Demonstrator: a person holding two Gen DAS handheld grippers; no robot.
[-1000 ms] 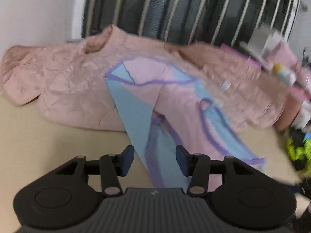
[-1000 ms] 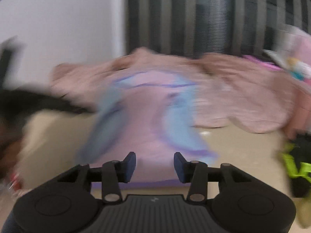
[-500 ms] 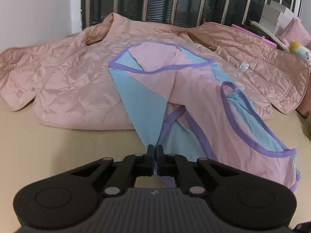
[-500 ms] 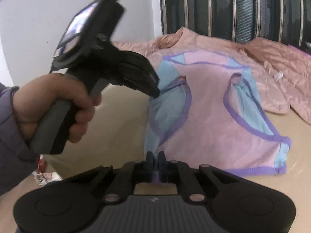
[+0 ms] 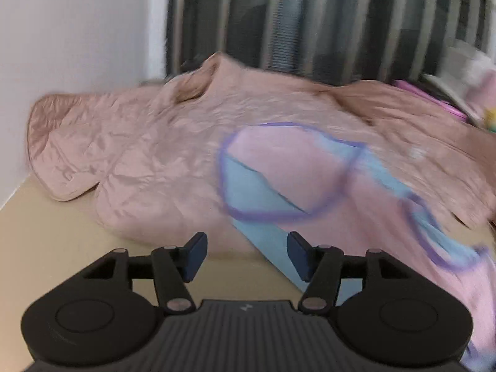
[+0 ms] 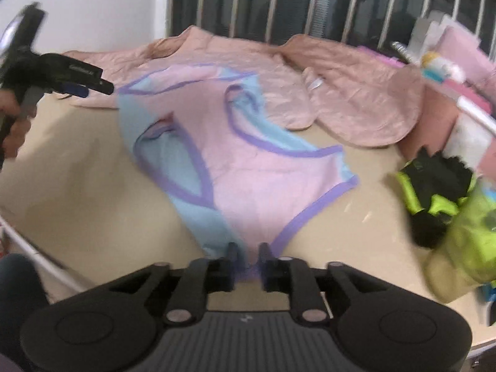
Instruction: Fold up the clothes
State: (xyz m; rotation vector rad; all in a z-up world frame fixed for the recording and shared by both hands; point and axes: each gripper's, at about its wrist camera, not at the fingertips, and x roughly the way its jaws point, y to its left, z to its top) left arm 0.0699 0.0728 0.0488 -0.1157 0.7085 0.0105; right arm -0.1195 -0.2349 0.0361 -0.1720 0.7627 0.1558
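With both grippers' jaws just opened, the left gripper (image 5: 246, 255) spread and empty, the right gripper (image 6: 246, 262) narrowly parted over, seemingly not pinching, the pink-and-blue purple-trimmed sleeveless top's (image 6: 235, 158) hem, the next fold needs fresh grips.

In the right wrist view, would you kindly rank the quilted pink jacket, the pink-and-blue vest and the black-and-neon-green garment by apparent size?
1. quilted pink jacket, though it lies farther away and partly covered
2. pink-and-blue vest, a close second
3. black-and-neon-green garment

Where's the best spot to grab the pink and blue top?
Probably the purple-trimmed bottom hem of the pink and blue top, coming in from the near side. That edge lies flat and bare on the tan surface, while the neck end rests on the quilted jacket.
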